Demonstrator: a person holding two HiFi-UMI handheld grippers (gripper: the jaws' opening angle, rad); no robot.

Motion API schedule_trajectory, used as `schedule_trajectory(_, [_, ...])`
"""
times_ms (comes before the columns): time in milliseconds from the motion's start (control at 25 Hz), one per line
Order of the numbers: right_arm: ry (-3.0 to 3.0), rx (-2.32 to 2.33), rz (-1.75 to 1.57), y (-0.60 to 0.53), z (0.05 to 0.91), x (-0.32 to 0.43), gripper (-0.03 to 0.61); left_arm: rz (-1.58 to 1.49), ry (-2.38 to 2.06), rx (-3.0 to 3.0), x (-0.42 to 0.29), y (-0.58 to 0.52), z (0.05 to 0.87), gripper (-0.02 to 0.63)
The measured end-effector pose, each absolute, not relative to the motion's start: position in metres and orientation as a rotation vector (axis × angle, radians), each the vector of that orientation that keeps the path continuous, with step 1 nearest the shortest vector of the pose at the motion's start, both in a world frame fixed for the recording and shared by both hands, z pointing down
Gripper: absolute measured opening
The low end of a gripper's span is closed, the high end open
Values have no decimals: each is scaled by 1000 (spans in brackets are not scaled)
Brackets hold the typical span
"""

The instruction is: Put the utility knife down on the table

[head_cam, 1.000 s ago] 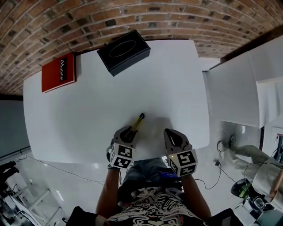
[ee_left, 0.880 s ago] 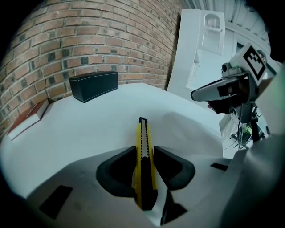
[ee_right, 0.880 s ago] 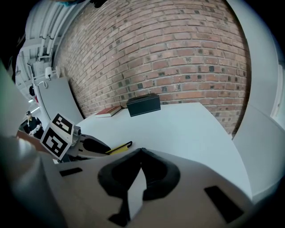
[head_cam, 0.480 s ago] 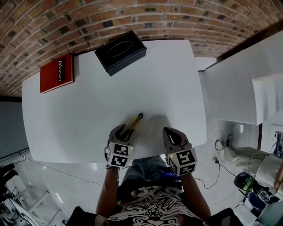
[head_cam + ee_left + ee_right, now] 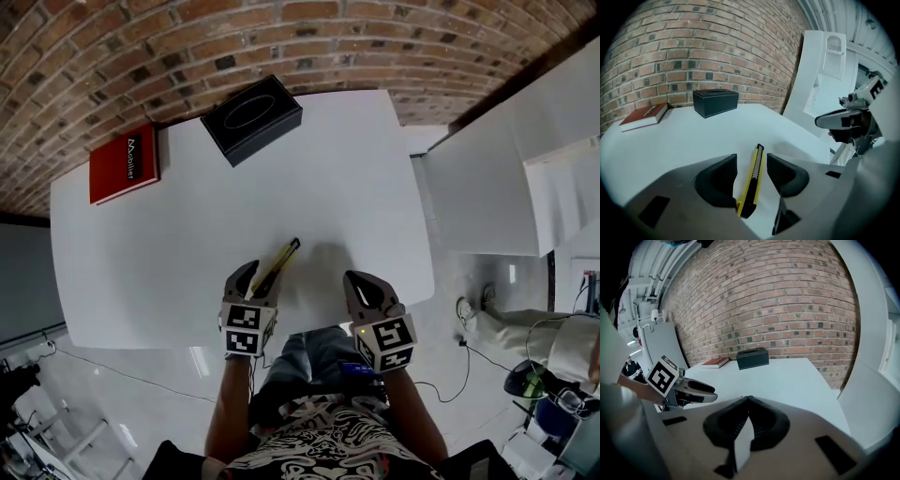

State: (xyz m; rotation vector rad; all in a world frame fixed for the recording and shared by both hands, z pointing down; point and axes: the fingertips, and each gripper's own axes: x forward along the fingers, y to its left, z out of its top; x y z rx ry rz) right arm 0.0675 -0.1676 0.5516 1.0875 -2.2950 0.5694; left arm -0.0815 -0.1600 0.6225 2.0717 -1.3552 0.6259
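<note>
A yellow and black utility knife point(image 5: 278, 262) lies on the white table point(image 5: 356, 187) near its front edge, tip pointing away from me. My left gripper point(image 5: 254, 276) stands open around the knife's rear half. In the left gripper view the knife point(image 5: 752, 180) sits between the spread jaws of my left gripper point(image 5: 752, 160), with a gap on the right side and its back end close to the left jaw. My right gripper point(image 5: 362, 285) hovers at the table edge to the right, shut with nothing in it point(image 5: 746, 401).
A black box point(image 5: 251, 117) stands at the back of the table near the brick wall, with a red book point(image 5: 124, 164) at the back left. White cabinets point(image 5: 487, 178) stand right of the table. A person's legs are below the front edge.
The left gripper has drawn back toward me, so more of the knife shows ahead of its jaws. The right gripper has hardly moved.
</note>
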Motion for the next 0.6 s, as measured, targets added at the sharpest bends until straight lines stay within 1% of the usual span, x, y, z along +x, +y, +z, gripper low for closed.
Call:
schedule_trajectory(120, [-2320,1105,541,-166,540,64,0,577,-1377,2096,-82,-160,608,190])
schedule_trajectory(200, [-2340,1116,521,-166,532,62,0,555,-1389,2120,-81,-160,596,177])
schedule_trajectory(440, [-2390,1131,453,-164,509,51,0,477,-1468,2148,-89,-161,557,56])
schedule_trajectory(520, [-2404,1143,433,-162,502,49,0,455,-1500,2154,-94,-162,546,32])
schedule_trajectory(600, [-2418,1160,413,-160,495,49,0,420,-1517,2172,-95,-163,533,25])
